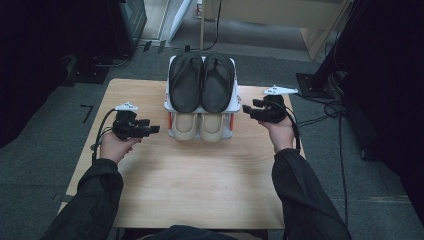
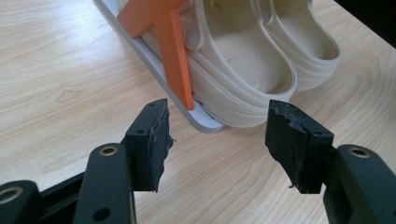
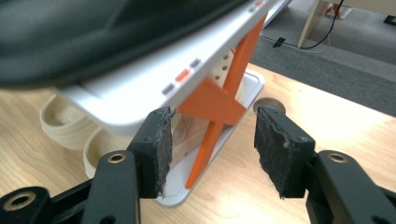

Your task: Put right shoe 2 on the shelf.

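High view has my left gripper (image 1: pixel 150 129) and right gripper (image 1: pixel 248 109) parked either side of the little shoe rack (image 1: pixel 235 102) at the table's (image 1: pixel 200 185) far edge. Black sandals (image 1: pixel 202 82) sit on the top shelf, cream clogs (image 1: pixel 199 126) underneath. Both sets of jaws gape wide with nothing between them. Right one's lined up near the rack's orange brace (image 3: pixel 219 112), not touching it.

A lab or studio set-up: a plain wooden bench (image 1: pixel 190 175) stands on grey carpet (image 1: pixel 45 150), hemmed by dark curtains (image 1: pixel 30 60), stand bases (image 1: pixel 314 85) and loose cables (image 1: pixel 320 120).
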Demonstrator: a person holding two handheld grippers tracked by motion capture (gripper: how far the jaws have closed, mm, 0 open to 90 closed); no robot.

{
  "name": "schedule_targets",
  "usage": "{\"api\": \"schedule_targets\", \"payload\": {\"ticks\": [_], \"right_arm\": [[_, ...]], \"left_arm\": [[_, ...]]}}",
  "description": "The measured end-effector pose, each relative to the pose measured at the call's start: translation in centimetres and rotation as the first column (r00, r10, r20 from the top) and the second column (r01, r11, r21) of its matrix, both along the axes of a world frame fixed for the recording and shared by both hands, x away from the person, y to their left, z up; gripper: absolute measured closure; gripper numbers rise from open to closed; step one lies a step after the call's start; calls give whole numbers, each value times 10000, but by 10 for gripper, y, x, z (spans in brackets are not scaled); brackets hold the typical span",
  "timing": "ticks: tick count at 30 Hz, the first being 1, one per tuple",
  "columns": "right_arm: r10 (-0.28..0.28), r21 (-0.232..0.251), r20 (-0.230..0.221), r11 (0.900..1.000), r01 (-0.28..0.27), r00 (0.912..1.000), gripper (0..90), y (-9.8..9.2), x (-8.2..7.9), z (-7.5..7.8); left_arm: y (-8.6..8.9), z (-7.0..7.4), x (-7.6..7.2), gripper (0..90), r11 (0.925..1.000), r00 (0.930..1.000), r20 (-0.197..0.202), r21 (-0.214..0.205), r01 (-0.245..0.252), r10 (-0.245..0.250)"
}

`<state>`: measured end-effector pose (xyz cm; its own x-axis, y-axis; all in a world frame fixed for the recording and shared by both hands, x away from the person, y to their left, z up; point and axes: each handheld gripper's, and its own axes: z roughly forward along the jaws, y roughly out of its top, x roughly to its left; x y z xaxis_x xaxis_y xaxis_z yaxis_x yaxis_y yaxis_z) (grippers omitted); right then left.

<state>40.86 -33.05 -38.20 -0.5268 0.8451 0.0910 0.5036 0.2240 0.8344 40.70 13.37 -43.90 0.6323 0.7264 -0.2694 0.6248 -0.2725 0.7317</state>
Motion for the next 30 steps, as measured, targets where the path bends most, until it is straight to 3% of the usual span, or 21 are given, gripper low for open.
{"api": "schedule_targets", "payload": {"ticks": [9, 12, 20, 23, 26, 30], "right_arm": [[145, -166, -347, 9997, -151, 9993, 463, -7, -13, -25], [209, -108, -399, 9997, -214, 9990, 458, -8, -19, -34], [352, 61, -439, 9994, -349, 9984, 448, -9, -34, -57], [373, 108, -570, 9993, -368, 9977, 439, -11, -37, -63], [476, 183, -716, 9988, -465, 9963, 414, -13, -43, -67], [503, 93, -678, 9987, -498, 9964, 406, -16, -50, -74]], "left_arm": [[0, -2, 0, 389, 10000, 10000, -17, -46, 63, -63], [0, -4, 1, 378, 9999, 9998, -201, -127, 53, -56], [-1, -6, -3, 366, 9999, 9998, -173, 135, 77, -74], [-1, -7, -3, 353, 10000, 9998, -176, 22, 0, 1], [-3, -7, -5, 337, 9995, 9999, -115, 298, 60, -57], [-3, -9, -9, 329, 9995, 10000, -47, 307, 57, -55]]}}
